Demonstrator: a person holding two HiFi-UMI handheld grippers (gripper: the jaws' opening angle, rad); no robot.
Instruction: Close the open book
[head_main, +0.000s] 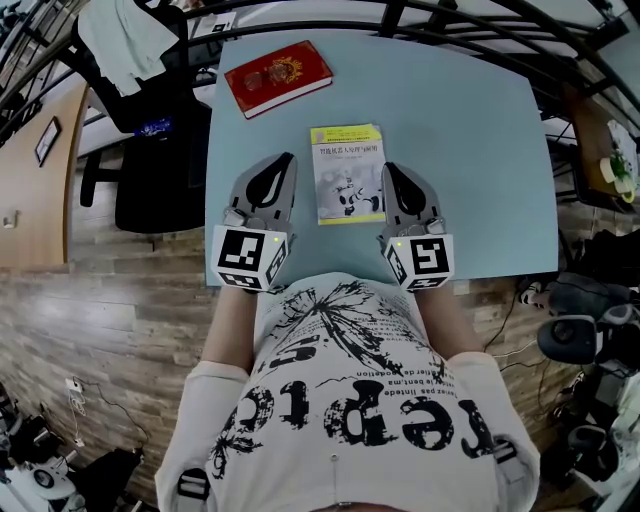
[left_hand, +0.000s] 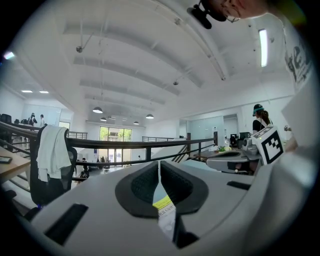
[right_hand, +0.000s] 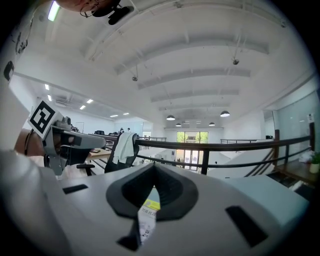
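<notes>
My left gripper (head_main: 289, 160): jaws together, nothing between pads. Red book (head_main: 278, 76) lies ahead of it, well apart, cover shut. White-and-yellow booklet (head_main: 347, 173) sits just right of left gripper, flat on blue table (head_main: 480, 150), cover up, closed (yellow edge shows below jaws in both gripper views). My right gripper (head_main: 388, 168): just right of booklet, jaws together, empty.

Table (head_main: 500, 150) matt, smooth — red book (head_main: 278, 76) glossy cover; booklet (head_main: 347, 172) paper; floor (head_main: 100, 330) wood planks.
</notes>
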